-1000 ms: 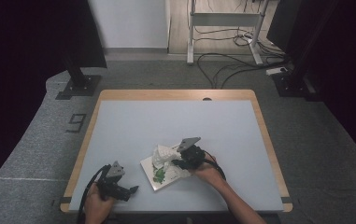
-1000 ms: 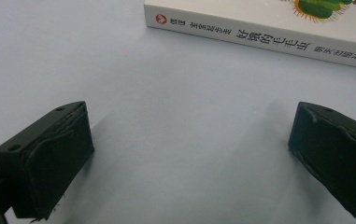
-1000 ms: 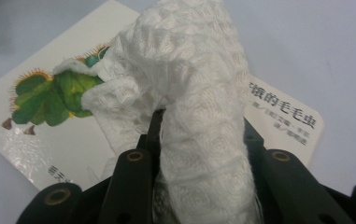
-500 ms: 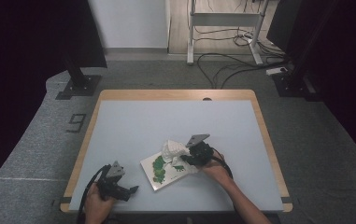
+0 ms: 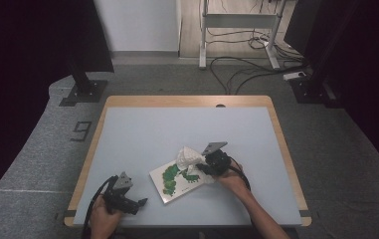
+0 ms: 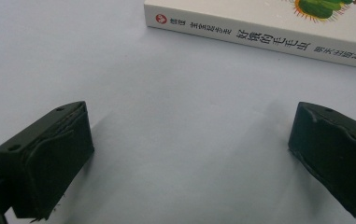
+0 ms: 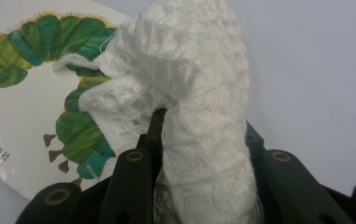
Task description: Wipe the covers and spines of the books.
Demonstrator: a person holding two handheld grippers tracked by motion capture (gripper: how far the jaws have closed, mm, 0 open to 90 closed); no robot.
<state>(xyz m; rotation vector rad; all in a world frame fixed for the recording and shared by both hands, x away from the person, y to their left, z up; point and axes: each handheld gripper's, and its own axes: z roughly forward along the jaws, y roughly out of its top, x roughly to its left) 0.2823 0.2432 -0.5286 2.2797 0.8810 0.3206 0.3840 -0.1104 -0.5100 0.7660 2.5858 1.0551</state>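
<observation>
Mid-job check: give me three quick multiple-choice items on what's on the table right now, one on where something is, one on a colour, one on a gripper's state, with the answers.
1. Where does the book lie?
A. on the floor by the far desk legs
B. on the table, near its front edge, between the two grippers
C. propped upright at the table's back edge

2. What colour is the caterpillar drawn on the book's cover?
A. mostly green
B. blue
C. black

3. How does the right gripper stand?
A. wide open above bare table
B. shut on a pen
C. shut on the white cloth

Answers:
1 B: the high view shows it flat on the tabletop between the left gripper and the right one.
2 A: the right gripper view shows green body segments.
3 C: the cloth is bunched between its fingers, draping over the book's cover.
</observation>
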